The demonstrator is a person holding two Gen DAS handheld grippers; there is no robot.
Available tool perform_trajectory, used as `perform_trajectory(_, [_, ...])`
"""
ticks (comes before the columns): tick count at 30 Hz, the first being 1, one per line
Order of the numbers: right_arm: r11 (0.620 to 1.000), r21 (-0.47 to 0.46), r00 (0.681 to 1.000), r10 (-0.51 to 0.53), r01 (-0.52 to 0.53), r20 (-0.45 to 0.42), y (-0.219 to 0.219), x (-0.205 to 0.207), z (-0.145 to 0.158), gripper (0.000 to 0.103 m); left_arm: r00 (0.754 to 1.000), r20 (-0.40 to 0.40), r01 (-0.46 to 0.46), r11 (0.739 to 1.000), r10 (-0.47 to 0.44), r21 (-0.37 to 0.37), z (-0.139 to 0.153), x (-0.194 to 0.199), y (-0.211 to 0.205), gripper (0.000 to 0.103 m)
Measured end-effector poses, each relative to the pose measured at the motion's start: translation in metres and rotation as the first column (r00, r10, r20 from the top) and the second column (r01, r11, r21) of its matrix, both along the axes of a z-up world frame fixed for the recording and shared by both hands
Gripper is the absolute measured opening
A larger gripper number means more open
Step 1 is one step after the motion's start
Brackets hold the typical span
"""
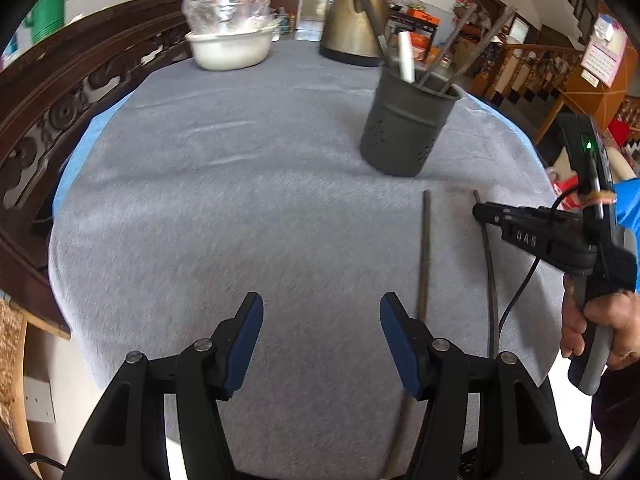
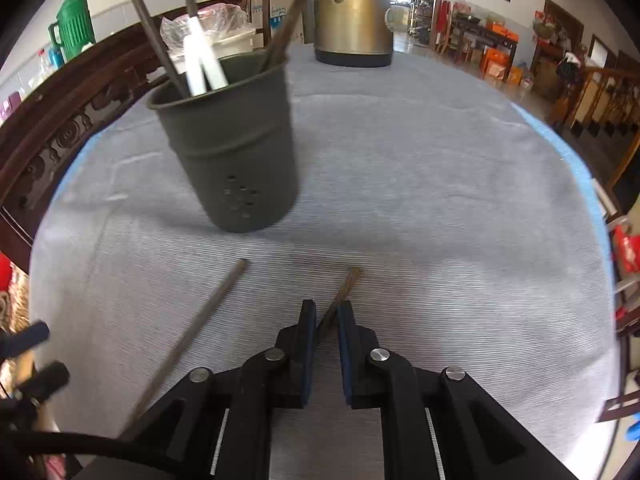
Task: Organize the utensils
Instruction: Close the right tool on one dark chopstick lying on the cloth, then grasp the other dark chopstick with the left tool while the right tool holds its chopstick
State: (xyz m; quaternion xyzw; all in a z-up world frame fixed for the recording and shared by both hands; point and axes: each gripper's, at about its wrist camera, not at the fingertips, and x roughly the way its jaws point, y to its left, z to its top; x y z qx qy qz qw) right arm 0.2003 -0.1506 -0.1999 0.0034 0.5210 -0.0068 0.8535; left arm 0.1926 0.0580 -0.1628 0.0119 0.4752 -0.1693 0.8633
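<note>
With several chopsticks and a white utensil already standing in the dark holder, two chopsticks remain on the counter: the right gripper has its fingers nearly closed around one chopstick, while the left gripper hangs half open and empty beside the other chopstick.

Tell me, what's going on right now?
Right gripper shut on one chopstick. Left gripper open, empty. Second chopstick on the cloth. Utensil holder unobstructed.
</note>
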Motion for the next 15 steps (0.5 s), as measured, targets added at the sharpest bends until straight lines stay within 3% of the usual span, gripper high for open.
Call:
perform_trajectory(3, [1.000,0.013,1.000,-0.008,0.008,-0.023,-0.010,-0.002,-0.002,0.011,0.998,-0.021,0.062,0.998,-0.062,0.000,0.004,0.013,-0.019,0.062])
perform_trajectory(8, [0.985,0.158,0.997,-0.070,0.075,-0.038,-0.034,-0.005,-0.005,0.013,0.984,-0.106,0.141,0.989,-0.145,-0.039,0.003,0.044,-0.051,0.062])
perform_trajectory(15, [0.967,0.241,0.997,-0.079,0.083,-0.026,-0.047,-0.008,-0.007,0.012,0.968,-0.152,0.197,0.980,-0.200,-0.030,-0.007,0.072,-0.089,0.058])
